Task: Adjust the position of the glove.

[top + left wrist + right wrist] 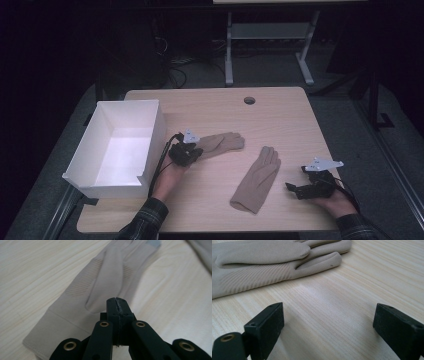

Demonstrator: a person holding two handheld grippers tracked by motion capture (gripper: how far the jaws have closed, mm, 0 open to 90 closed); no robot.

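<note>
Two beige gloves lie flat on the wooden table. The left glove points its fingers to the right. My left gripper hovers over its cuff and thumb end, jaws shut together, with no fabric visibly between them and the glove lying unpuckered. The right glove lies with fingers pointing away. My right gripper sits low over bare wood just right of it, jaws wide open with nothing between them.
An open white box stands at the table's left edge, close beside my left hand. A round cable hole is near the far edge. Bare wood lies between the gloves and along the far side.
</note>
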